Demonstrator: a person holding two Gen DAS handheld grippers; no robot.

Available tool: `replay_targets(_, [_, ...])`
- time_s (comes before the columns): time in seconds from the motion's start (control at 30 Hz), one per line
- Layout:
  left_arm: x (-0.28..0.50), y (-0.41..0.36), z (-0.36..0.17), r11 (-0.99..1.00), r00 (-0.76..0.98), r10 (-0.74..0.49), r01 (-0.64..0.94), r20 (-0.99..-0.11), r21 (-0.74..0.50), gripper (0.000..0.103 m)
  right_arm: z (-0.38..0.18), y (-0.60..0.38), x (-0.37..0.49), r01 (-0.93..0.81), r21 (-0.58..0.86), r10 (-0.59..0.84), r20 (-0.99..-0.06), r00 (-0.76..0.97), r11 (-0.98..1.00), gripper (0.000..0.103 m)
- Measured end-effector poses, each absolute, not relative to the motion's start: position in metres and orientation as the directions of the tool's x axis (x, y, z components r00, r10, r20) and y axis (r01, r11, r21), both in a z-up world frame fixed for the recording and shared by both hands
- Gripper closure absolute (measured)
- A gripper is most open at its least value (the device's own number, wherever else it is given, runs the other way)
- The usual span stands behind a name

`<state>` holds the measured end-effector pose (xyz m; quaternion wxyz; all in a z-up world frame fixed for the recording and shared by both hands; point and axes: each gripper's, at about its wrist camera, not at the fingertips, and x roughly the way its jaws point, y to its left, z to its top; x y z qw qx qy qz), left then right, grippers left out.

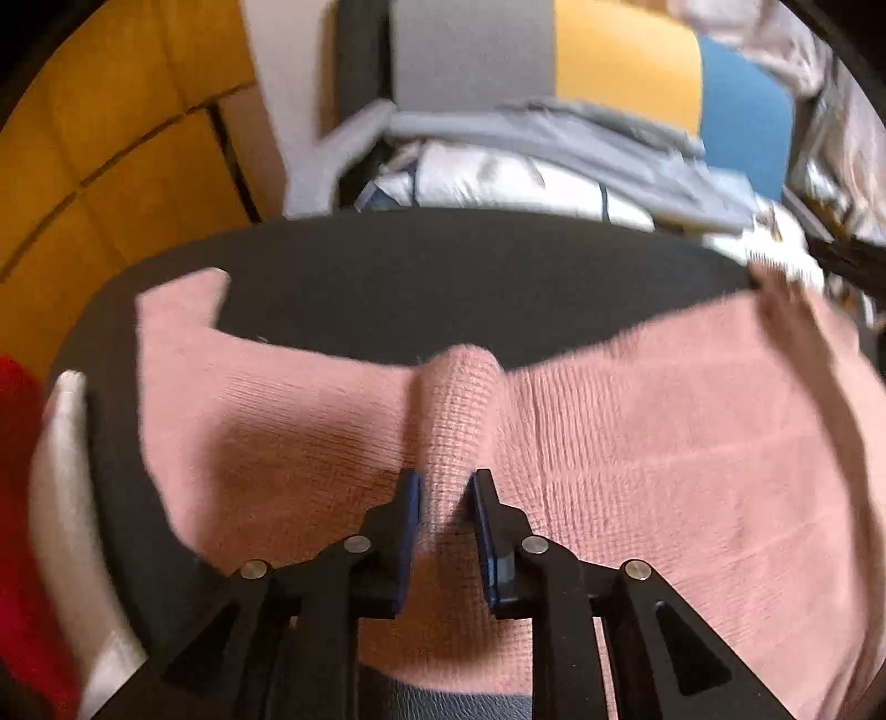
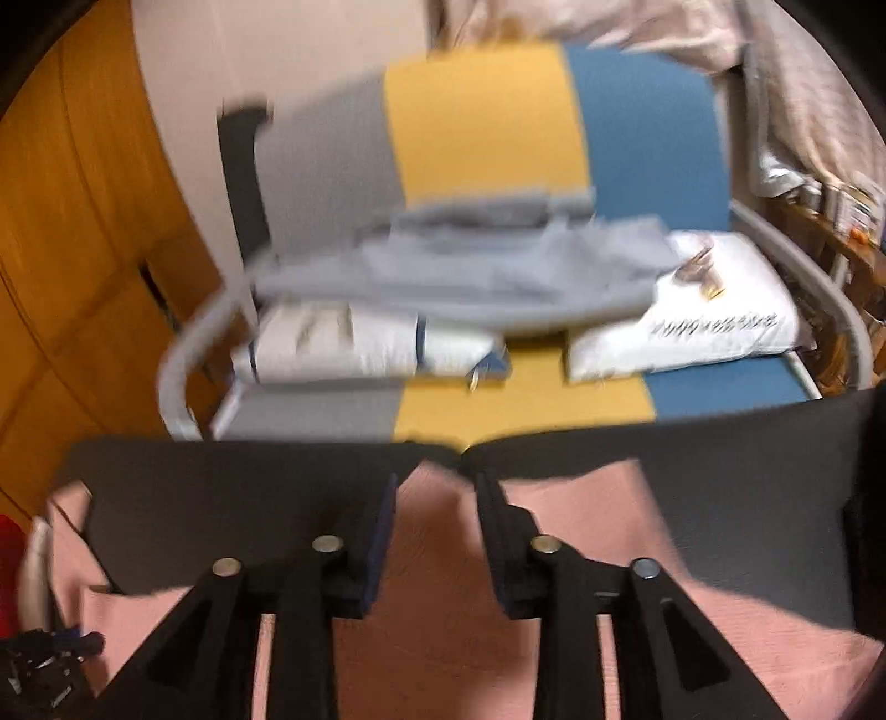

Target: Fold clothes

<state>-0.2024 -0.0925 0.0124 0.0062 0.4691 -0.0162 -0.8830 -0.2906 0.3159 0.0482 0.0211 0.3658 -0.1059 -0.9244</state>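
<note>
Pink knit cloth [image 1: 637,443] fills the near half of the left wrist view, spread over a dark round surface [image 1: 443,288]. A ridge of the cloth is bunched up in the middle and runs straight between the blue-padded fingers [image 1: 410,520] of the left gripper [image 1: 443,493]. Its jaws stand narrowly apart with that fold between the pads; the pads sit right at the fabric, and the fold looks pinched. On the far right the cloth's edge is blurred. At the near left lie a white item [image 1: 61,471] and something red [image 1: 16,498], both too blurred to name. Beyond the dark surface stands a chair [image 1: 470,50] with grey, yellow and blue panels, piled with grey clothing [image 1: 554,138] over white folded things [image 1: 498,183]. Orange wooden panels [image 1: 111,138] cover the far left.

From the right wrist view, the right gripper [image 2: 437,487] has its jaws set slightly apart, with a raised peak of the same pink cloth [image 2: 432,554] between the fingers [image 2: 382,526]; blur hides whether the pads actually press on it. More pink fabric lies to the near left and right, over the dark surface [image 2: 221,476]. Farther off, the striped chair [image 2: 482,122] carries the grey clothing [image 2: 470,266] on white folded items [image 2: 692,321].
</note>
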Motion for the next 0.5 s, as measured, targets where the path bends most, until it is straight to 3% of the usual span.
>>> replay_targets(0.03, [-0.202,-0.089,0.019,-1.000,-0.578,-0.025,0.000,-0.815,0.030,0.068,0.051,0.327,-0.284,-0.057,0.201,-0.095,-0.670,-0.736,-0.978,0.071])
replay_targets(0.07, [-0.201,-0.085,0.026,-1.000,-0.596,-0.020,-0.001,-0.803,0.026,0.052,0.047,0.338,-0.275,-0.075,0.174,-0.068,-0.693,-0.718,-0.982,0.071])
replay_targets(0.13, [-0.205,-0.070,0.034,-0.999,-0.623,-0.008,-0.023,-0.782,0.029,0.037,0.039,0.362,-0.259,-0.110,0.118,-0.012,-0.735,-0.678,-0.987,0.071])
replay_targets(0.33, [-0.233,0.009,0.025,-0.965,-0.647,-0.048,-0.166,-0.761,0.203,0.037,0.004,0.404,-0.221,-0.144,0.033,0.056,-0.819,-0.572,-0.989,0.071])
replay_targets(0.5, [-0.253,0.022,-0.007,-0.930,-0.651,-0.183,-0.129,-0.736,0.345,0.035,-0.019,0.412,-0.216,-0.164,0.024,0.074,-0.823,-0.564,-0.986,0.068])
